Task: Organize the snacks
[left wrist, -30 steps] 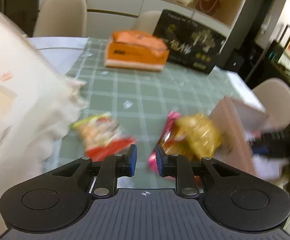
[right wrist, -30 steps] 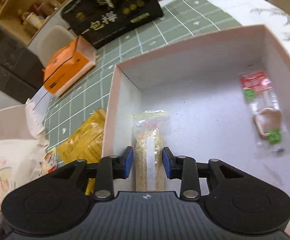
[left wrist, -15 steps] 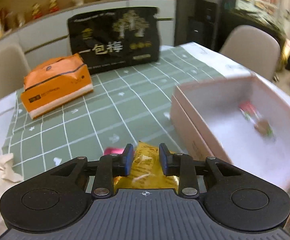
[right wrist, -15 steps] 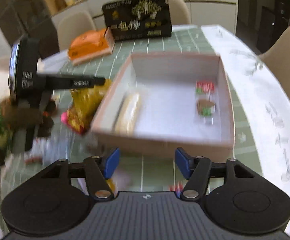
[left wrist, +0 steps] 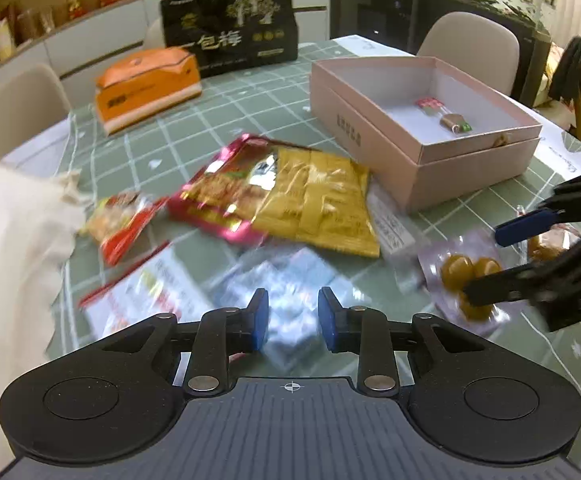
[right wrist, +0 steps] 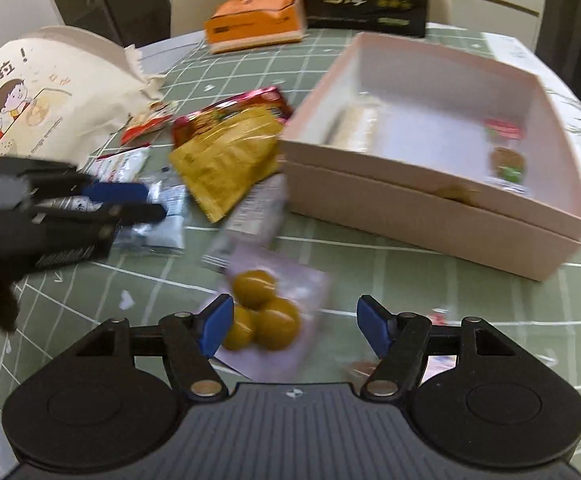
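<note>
Snacks lie scattered on the green checked tabletop (left wrist: pixel 218 92) in front of me, just left of the pink box (right wrist: pixel 430 216). A yellow packet (left wrist: pixel 318 200) overlaps a red foil packet (left wrist: pixel 222 196), and a small red-and-orange packet (left wrist: pixel 118 220) sits beside the mouth of the cream cloth bag (right wrist: pixel 46 96). Nearer to me are a white packet with a red edge (left wrist: pixel 142 296) and a blurred silvery-blue packet (left wrist: pixel 286 280). A clear pouch of round olive-brown sweets (right wrist: pixel 262 312) rests on the tabletop close to the box.

My left claw (left wrist: pixel 293 320) hangs low over the silvery-blue packet with its blue pads a little apart and nothing gripped between them. My right claw (right wrist: pixel 294 324) is spread wide above the pouch of sweets; its left pad overlaps the pouch's edge in the right wrist view, but whether it touches I cannot tell, and the right pad stands well clear.

Inside the box, a pale long wrapped bar (right wrist: pixel 354 128) lies along the left wall, and a small clear-wrapped snack with a red and green label (right wrist: pixel 506 152) lies toward the right wall. Behind the snacks, an orange pack (left wrist: pixel 146 84) and a black bag with gold print (left wrist: pixel 230 28) sit at the far edge of the tabletop.
</note>
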`<state>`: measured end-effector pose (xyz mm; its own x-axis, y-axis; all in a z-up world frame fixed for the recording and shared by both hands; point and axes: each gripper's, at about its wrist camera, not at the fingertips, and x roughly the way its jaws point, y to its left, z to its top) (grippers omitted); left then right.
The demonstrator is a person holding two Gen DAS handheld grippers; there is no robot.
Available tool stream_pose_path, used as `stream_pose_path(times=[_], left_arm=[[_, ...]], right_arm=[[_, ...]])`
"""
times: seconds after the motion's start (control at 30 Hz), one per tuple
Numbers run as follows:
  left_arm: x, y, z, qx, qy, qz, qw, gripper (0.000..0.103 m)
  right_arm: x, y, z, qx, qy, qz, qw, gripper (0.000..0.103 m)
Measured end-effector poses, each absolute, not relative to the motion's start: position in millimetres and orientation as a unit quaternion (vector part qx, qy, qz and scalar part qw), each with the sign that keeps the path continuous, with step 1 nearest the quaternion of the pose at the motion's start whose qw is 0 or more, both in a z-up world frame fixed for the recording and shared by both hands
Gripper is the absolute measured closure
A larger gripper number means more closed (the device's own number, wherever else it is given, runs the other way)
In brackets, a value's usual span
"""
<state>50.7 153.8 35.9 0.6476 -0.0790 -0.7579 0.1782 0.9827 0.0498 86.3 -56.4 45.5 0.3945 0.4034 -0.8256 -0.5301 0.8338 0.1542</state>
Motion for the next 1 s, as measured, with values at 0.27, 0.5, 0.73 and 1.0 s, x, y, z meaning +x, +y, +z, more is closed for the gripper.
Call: stream_pose_path(times=[0.27,0.5,0.73,1.0], left_arm=[[85.8,177.9,51.5,-0.085,0.38,-0.085,0.917,0.071],[163.3,141.1,39.2,-0.022,0.376,-0.064,0.924,0.071],[136.6,117.5,25.8,0.04,0.384,-0.077,0.919,0.07],[50.5,99.1,26.9,0.039,0.391,0.055,0.918,0.07]], right_arm=[[68.9,-25.2,40.9,-0.112,0.477,0.227,0.842,0.033],[55.6,-56.8,64.3,-0.139,0.474,0.186,0.849,0.033],[61.6,-104.6,77.6,-0.129,0.48,0.207,0.843,0.032],[74.9,-132.7,36.5,-0.18,0.461,0.309,0.812,0.032]])
